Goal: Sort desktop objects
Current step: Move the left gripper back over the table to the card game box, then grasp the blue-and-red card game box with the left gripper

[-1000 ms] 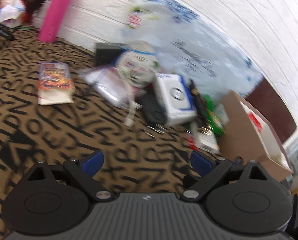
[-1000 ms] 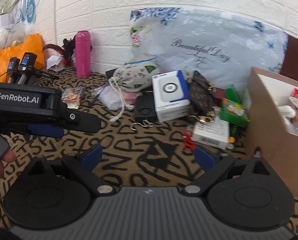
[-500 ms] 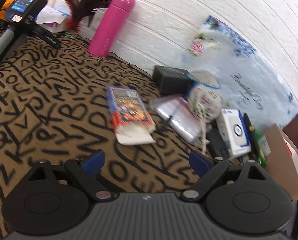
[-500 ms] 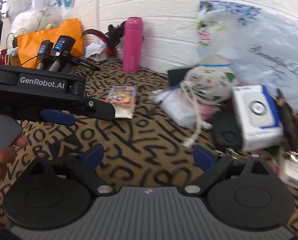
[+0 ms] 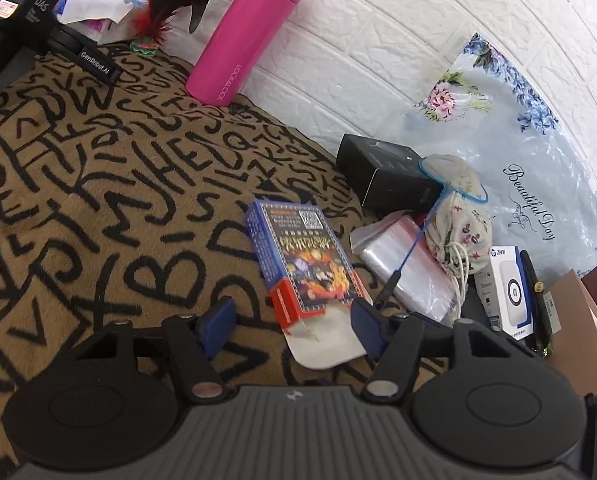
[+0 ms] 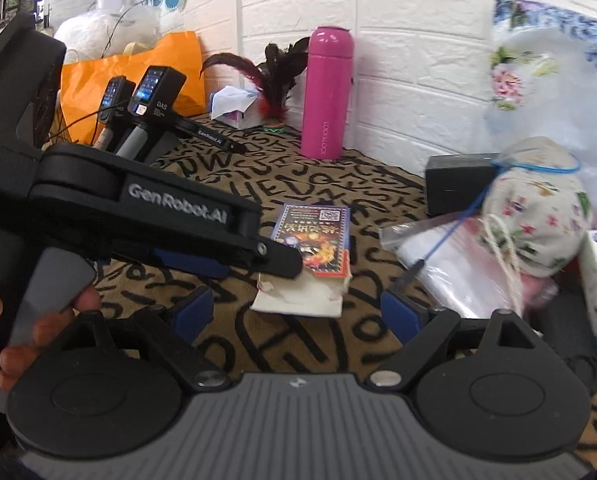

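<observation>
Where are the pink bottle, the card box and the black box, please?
pink bottle (image 5: 245, 36), left wrist view, middle of its body
card box (image 5: 304, 256), left wrist view, printed top face
black box (image 6: 456, 188), right wrist view, front face

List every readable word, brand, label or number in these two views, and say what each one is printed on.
"LOCK&LOCK": pink flask
"Beautiful Day": floral plastic bag
"GenRobot.AI": left claw, on its arm; also on the parked device
"DAS": parked device's screen housing
"hp ZINK", roughly: white and blue box; smaller print unreadable
Colourful card box: a QR code and characters too blurred to read
</observation>
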Motion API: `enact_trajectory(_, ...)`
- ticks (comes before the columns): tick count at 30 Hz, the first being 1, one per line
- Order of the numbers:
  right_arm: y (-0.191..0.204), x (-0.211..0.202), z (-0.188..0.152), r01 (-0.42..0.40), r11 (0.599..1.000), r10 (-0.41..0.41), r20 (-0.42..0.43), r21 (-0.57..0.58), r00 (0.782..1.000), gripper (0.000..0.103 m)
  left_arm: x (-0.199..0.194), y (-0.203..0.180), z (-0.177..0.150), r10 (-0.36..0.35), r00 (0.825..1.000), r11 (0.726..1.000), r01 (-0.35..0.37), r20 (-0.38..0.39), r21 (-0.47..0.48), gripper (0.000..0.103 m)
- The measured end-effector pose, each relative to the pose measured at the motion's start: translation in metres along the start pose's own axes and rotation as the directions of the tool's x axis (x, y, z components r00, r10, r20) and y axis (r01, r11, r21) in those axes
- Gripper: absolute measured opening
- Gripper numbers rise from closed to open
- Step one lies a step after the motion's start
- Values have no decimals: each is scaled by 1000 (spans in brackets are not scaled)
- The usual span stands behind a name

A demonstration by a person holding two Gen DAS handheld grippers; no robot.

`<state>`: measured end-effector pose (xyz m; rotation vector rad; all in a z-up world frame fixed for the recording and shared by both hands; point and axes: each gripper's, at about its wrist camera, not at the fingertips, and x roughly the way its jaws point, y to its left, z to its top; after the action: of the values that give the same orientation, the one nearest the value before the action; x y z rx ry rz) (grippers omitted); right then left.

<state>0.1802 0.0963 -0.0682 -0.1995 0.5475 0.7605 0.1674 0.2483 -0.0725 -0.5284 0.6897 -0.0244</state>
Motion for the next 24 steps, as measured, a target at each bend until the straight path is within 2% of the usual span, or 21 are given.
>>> enact_trajectory(5,2,20,6,-6,1000,6,-7,12,1000,85,7,1,8,-11,1000,1000,11,-10,10,63)
enact_trajectory(9,0,33,8,-1,999,2,-14,35,1000,80,14,-3,11,-10,1000,1000,10,-13,24,55)
enact_trajectory(11,0,39,8,-4,999,5,-25,37,1000,72,18,-6,11,3,1000,1000,-2,-10,30,45)
enact_trajectory(12,-1,42,7,-7,999,8,-31,39,999,63,18,-7,11,19,1000,999,-19,-5,35,42)
enact_trajectory(13,-1,43,6,2,999,0,-34,38,999,59,18,-8,11,19,1000,999,-19,-2,37,40)
enact_trajectory(16,-2,40,5,17,999,-16,-36,44,999,58,16,-11,7,25,1000,999,-25,0,29,34)
enact_trajectory(24,-1,15,-6,13,998,-10,-64,59,998,58,-3,-27,-16,39,999,999,-39,-18,9,30)
